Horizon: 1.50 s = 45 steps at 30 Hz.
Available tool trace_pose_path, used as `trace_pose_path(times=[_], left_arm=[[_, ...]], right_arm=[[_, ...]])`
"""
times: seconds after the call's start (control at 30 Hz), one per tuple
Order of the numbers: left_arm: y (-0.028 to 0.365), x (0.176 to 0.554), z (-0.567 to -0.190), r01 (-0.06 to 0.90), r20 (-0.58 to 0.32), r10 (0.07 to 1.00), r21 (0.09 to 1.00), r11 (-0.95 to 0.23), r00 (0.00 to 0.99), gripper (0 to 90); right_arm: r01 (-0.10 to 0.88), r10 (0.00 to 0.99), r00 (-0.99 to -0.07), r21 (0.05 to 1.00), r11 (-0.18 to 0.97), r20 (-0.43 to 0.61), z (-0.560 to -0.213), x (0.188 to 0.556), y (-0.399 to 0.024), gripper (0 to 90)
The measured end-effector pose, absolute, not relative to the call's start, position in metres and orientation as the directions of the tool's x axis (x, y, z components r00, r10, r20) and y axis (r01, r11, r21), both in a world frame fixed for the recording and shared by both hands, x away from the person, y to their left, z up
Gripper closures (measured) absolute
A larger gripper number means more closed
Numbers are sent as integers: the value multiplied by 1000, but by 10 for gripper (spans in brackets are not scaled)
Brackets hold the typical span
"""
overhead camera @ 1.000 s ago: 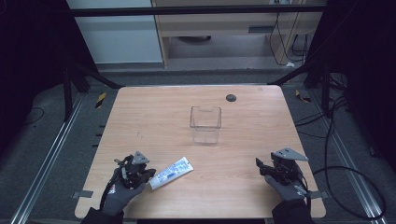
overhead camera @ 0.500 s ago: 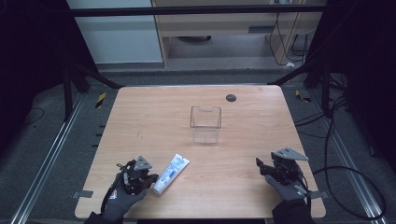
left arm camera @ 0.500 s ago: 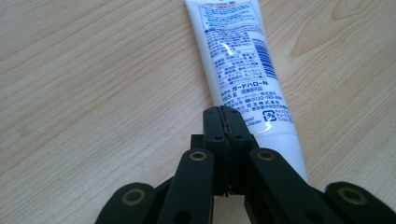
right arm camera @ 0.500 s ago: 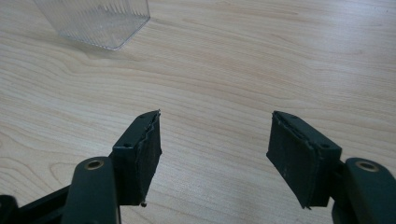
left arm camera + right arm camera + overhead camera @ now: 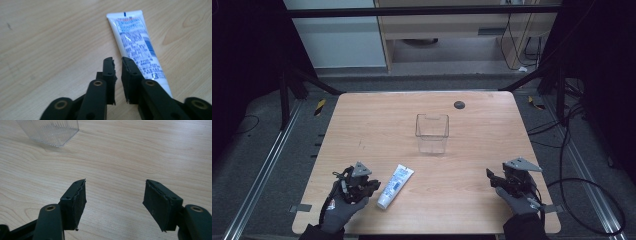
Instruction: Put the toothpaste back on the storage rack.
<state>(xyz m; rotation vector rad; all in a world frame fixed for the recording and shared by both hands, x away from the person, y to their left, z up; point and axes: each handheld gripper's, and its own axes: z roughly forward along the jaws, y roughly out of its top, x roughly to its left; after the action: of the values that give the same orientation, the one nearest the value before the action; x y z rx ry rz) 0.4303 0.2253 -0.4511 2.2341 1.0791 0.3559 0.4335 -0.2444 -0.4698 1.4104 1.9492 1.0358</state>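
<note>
At front-left of the worktop lies a white tube w/ blue print, flat on the wood, cap end toward the person, crimped end pointing toward the centre. Left gripper sits just beside the tube on its left side, held in a gloved left hand. Left gripper view: fingers nearly closed, only a narrow slit between them, nothing gripped; tube lies just right of the right-hand finger, partly hidden behind it, contact cannot be told.

Near worktop centre stands a clear plastic box, upright, open top, well apart from both grippers. Small dark round spot on the worktop near the far edge, beyond the box.

Right gripper at front-right, held in a gloved right hand, low over bare wood. Right gripper view: fingers spread wide, nothing between them; corner of the clear box at top left, well apart.

Cable trails from the right gripper over the floor at right.
</note>
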Motion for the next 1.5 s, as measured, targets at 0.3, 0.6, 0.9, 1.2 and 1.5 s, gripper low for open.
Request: trace_pose_path(times=[0.3, 0.6, 0.9, 1.2, 1.5], left_arm=[[227, 444, -431, 620, -47, 795, 654, -433, 605, 543], [214, 461, -412, 609, -37, 787, 655, -446, 616, 462], [186, 468, -407, 606, -26, 769, 633, -482, 639, 395], [171, 477, -414, 619, -29, 751, 588, -520, 659, 374], [165, 480, -425, 629, -11, 748, 550, -550, 664, 368]], right_arm=[[551, 946, -323, 818, 168, 23, -469, 434, -244, 336], [551, 948, -319, 817, 169, 19, -469, 436, -245, 333], [554, 948, -318, 815, 168, 21, -470, 437, -245, 333], [553, 947, -320, 816, 168, 23, -470, 437, -245, 333], [557, 944, -330, 810, 184, 12, -471, 437, -243, 333]])
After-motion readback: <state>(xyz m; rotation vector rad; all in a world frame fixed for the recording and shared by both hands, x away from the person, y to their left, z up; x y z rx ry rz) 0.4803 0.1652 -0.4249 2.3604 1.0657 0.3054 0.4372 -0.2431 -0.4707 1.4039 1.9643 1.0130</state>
